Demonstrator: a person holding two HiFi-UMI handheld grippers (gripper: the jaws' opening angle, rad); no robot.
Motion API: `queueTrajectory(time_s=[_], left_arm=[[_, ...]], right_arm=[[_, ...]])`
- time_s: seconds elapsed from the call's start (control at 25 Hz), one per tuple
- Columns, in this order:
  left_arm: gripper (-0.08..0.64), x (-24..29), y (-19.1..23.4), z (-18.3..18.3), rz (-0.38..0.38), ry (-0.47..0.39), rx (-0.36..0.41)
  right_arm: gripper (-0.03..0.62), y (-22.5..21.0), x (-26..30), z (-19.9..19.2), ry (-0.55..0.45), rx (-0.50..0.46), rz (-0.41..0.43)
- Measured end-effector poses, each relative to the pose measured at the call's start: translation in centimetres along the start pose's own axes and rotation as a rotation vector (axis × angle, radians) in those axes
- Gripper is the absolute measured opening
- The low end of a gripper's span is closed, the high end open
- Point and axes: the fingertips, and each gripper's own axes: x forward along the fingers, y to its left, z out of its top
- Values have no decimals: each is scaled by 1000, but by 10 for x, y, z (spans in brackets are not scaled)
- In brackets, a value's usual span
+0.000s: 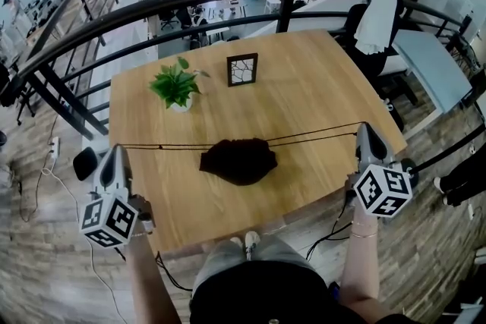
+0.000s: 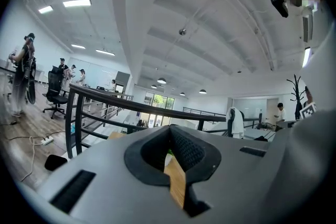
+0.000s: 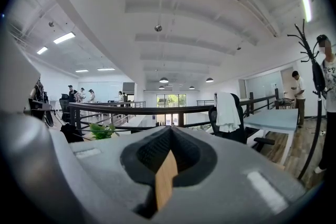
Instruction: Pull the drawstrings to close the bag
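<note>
I'm clamping the thin black drawstrings (image 1: 167, 146) in the left gripper (image 1: 116, 150) and right gripper (image 1: 363, 127) at the light wooden desk's (image 1: 304, 87) side edges, aiming for equal outward tension so the black cloth bag (image 1: 239, 161), front-centre, isn't sliding

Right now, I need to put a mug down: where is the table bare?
Bare: the far right corner of the table, beyond the drawstrings and right of the frame; also the near strip below the bag. Crowded: around the plant.
</note>
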Motion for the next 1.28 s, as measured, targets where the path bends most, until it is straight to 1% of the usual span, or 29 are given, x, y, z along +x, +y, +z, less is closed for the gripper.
queueTrajectory(time_s=[0.16,0.36,0.48,0.72,0.96,1.08,1.28], left_arm=[[14,2,-3,-7,-10,23,0],[14,3,-10,-29,-35,83,-17],[14,3,-16,-46,-56,132,-22],[14,2,-27,-86,-91,232,-42],[14,-4,-41,-124,-133,334,-34],[15,-6,-47,-141,-149,383,-17],[14,-5,-50,-168,-171,463,-12]], right_arm=[[0,0,0,-6,17,0,11],[0,7,0,-27,75,-7,44],[0,12,-1,-42,114,0,59],[0,33,0,-83,207,12,117],[0,48,-3,-120,291,20,161],[0,54,-6,-138,337,22,178],[0,63,-8,-165,409,24,189]])
